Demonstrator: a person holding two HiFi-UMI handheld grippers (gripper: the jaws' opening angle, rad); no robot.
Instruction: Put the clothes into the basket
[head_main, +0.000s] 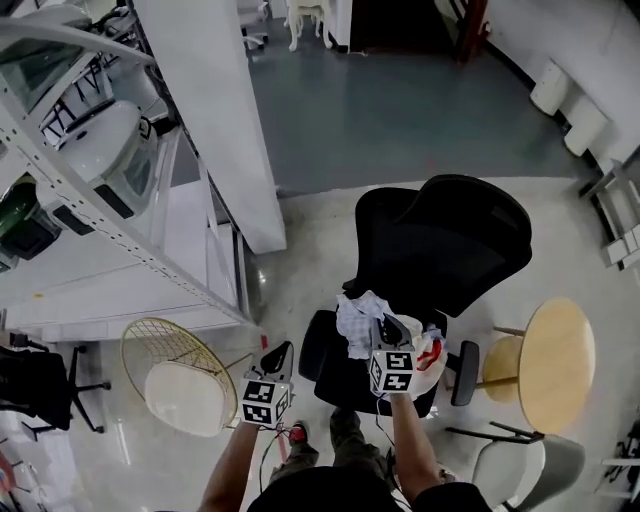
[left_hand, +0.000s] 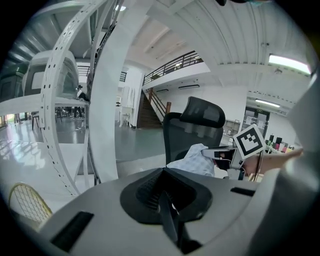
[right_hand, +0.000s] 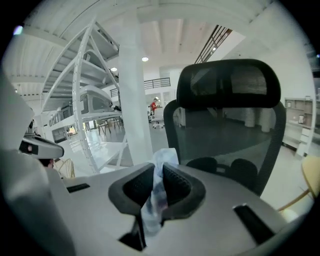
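**One garment pinched, basket off to the left**

Right gripper (head_main: 386, 330) is clamped on a pale cloth (head_main: 356, 322). The fabric is squeezed between its jaws and bunched just above the seat of the black office chair (head_main: 440, 240), probably held up so it clears the seat for the carry. Left gripper (head_main: 279, 356) has its jaws together with nothing between them, beside the chair, likely just kept out of the way. Wire basket (head_main: 165, 330) stands on the floor left of the left gripper, well apart from the cloth. A red item (head_main: 432, 352) lies on the seat just beside the right gripper, probably next.
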